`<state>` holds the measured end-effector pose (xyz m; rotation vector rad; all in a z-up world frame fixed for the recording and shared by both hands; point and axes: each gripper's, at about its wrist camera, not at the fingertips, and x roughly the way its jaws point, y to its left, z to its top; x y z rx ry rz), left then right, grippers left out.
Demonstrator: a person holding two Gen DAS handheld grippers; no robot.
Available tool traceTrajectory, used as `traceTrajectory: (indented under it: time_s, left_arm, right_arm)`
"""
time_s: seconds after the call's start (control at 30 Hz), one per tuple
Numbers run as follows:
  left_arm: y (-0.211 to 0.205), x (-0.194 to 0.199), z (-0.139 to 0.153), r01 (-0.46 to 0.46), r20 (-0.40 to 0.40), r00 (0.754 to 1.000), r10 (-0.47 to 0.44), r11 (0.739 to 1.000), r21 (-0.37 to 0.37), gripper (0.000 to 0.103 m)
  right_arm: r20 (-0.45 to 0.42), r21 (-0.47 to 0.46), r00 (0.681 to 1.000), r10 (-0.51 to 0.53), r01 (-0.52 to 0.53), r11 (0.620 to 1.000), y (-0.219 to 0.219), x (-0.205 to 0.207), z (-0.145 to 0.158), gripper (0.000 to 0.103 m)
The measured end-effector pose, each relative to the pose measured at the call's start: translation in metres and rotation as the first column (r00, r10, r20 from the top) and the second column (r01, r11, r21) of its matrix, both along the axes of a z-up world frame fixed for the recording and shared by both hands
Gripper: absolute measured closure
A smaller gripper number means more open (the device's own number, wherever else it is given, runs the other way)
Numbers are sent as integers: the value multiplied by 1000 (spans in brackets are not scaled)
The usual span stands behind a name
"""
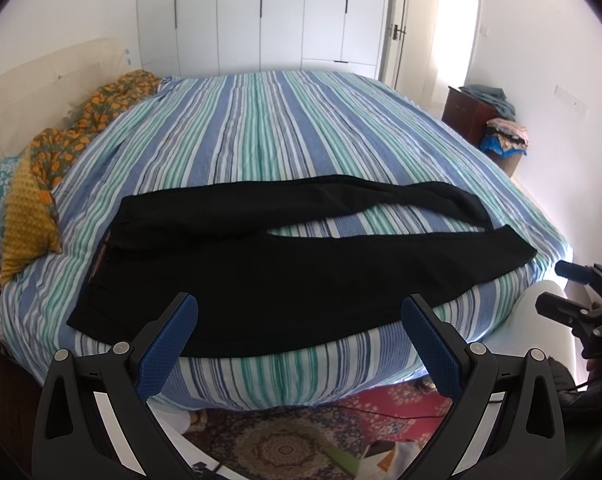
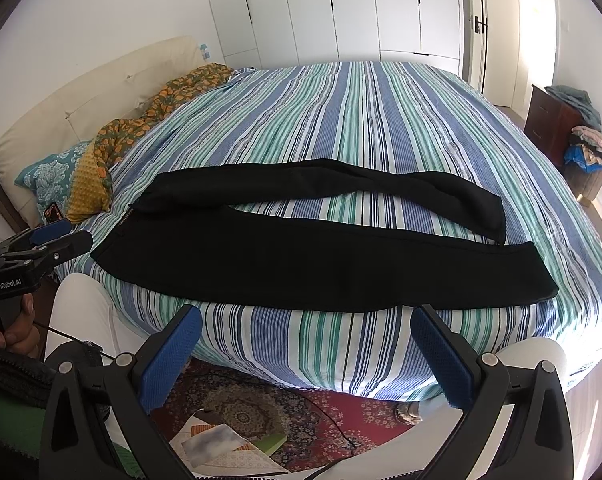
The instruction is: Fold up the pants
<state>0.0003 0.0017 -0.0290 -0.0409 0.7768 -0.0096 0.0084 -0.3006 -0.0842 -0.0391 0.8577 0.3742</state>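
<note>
Pillows: teal patterned pillow (image 2: 47,180) and mustard-yellow knobbly cushion (image 2: 85,190) at left edge of frame, by the cream padded headboard (image 2: 97,100).
Blanket: orange-and-green floral blanket (image 2: 157,114) bunched along upper left of the bed.
Left gripper: black gripper w/ blue ribbed pads (image 1: 299,336), jaws spread wide, nothing between them; sits low centre in its own view, at near edge of bed; also seen at left edge of right-wrist view, held by a hand (image 2: 15,330).
Pants: black fabric pants (image 2: 321,256) lying flat across centre of frame on the blue, green and white striped bedspread (image 2: 381,120); waist end to left, both legs running right, splayed apart w/ a strip of bedspread showing between; near leg lies along front edge of bed.
Right gripper: same build (image 2: 307,344), jaws wide apart, empty; low centre in its view, just below the near pant leg, not touching.
Floor: red patterned rug (image 2: 241,404) w/ loose papers, bottom centre.
Background: white wardrobe doors (image 2: 341,8) top centre; dark wooden cabinet w/ heaped clothes (image 2: 553,120) at right.
</note>
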Motion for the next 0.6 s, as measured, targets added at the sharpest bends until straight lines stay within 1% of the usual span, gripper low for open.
traceTrajectory:
  time_s: [0.13, 0.23, 0.6]
  left_arm:
    - [3, 0, -2, -1, -6, 1000, 1, 1000, -15, 1]
    - [1, 2, -2, 6, -14, 1000, -6, 1000, -4, 1]
    - [1, 4, -1, 10, -26, 1000, -10, 1000, -7, 1]
  right_arm:
    - [3, 0, 1000, -4, 4, 1000, 0, 1, 0, 0]
    - [3, 1, 1000, -7, 7, 1000, -2, 3, -1, 0]
    - [-3, 1, 1000, -5, 5, 1000, -1, 4, -4, 0]
